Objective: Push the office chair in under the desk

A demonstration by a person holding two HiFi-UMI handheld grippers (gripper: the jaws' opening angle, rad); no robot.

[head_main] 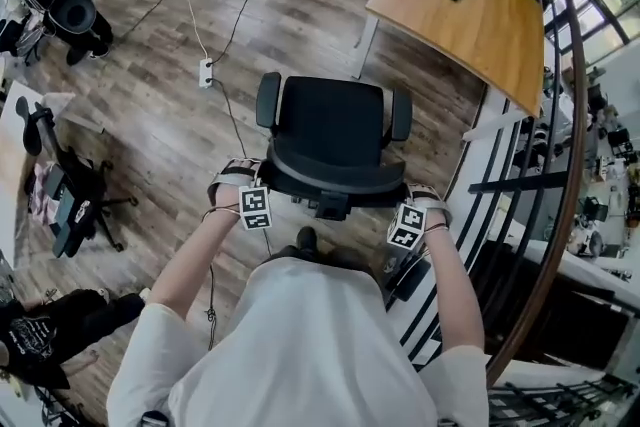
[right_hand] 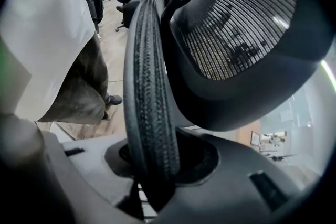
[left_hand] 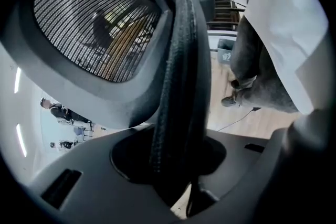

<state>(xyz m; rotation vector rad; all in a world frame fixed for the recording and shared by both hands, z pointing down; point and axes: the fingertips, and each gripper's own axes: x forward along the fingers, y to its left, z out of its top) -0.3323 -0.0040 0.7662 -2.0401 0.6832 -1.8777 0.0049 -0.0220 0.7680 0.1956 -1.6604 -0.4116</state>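
Desk (head_main: 475,30) beyond chair (head_main: 335,127) — rightward

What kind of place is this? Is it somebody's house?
It looks like an office or workroom, probably not a house. There's a wooden desk, a black office chair, other black chairs at the left, and a power strip with long cables on the wooden floor.
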